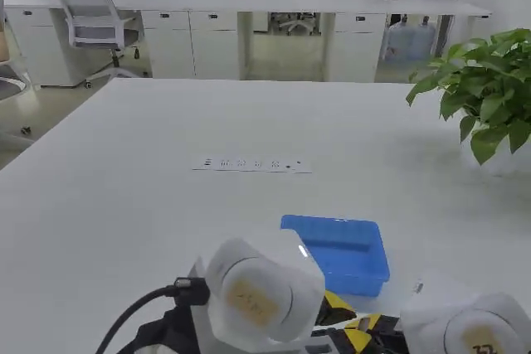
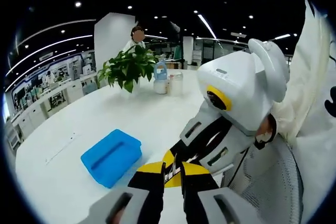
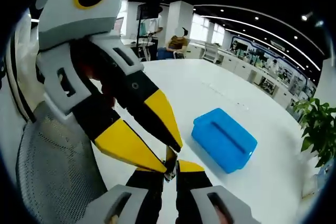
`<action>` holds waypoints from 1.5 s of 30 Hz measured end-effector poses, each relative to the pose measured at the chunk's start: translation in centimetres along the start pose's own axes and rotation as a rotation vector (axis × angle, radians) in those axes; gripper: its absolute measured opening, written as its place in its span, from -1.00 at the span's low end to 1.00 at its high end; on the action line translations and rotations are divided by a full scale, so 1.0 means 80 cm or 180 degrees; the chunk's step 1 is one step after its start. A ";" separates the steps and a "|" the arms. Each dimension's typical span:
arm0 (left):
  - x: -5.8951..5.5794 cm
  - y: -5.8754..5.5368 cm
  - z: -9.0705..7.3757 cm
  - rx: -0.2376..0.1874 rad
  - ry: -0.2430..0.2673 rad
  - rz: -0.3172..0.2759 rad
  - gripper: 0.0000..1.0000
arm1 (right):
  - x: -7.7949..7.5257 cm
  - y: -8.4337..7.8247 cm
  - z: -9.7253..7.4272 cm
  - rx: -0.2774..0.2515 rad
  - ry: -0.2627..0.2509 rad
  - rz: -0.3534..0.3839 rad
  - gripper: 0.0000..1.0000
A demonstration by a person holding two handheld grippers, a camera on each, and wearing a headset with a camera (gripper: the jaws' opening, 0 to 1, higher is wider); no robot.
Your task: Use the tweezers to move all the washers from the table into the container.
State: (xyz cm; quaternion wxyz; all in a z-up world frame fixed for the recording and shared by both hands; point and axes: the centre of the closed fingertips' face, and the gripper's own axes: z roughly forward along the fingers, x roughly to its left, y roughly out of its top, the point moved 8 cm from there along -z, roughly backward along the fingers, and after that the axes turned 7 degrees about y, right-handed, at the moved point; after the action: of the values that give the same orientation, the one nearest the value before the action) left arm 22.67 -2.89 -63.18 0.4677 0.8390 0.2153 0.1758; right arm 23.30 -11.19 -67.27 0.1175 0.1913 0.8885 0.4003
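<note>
We have the left gripper (image 2: 173, 174) and right gripper (image 3: 170, 169) both clenched, tips meeting at the near edge, with the blue container (image 1: 348, 275) just beyond them, its long axis left to right, and tiny pieces (image 1: 249, 163), perhaps washers, farther off to its left.

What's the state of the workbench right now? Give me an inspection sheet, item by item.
Surface: white table, carrying a printed strip.
Job's things: blue container, standing on the table.
Clutter: potted plant toward the table's right side.
Grippers: left gripper and right gripper tip to tip, jaws nearly together; something thin between the right one's tips, too small to name; grip cannot be told.
Cables: black cable at a gripper.
Surroundings: office desks, a chair.
</note>
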 end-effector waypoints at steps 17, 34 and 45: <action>0.013 -0.044 0.045 0.0177 -0.0400 0.0778 -1.00 | -0.021 -0.048 0.032 0.0411 -0.0009 -0.0311 -0.88; 0.054 -0.133 0.084 0.1068 -0.0459 0.1058 -1.00 | -0.023 -0.069 0.019 0.0094 0.0194 0.0870 -0.42; 0.057 -0.136 0.093 0.1240 -0.0282 0.0801 -0.57 | -0.043 -0.082 -0.023 -0.0225 -0.0271 0.1544 -0.05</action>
State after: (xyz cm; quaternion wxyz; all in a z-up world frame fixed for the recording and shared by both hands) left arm 28.04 -0.66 -75.83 0.2803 0.9406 0.1181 0.1508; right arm 24.14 -17.89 -70.82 0.0619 0.4114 0.7963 0.4391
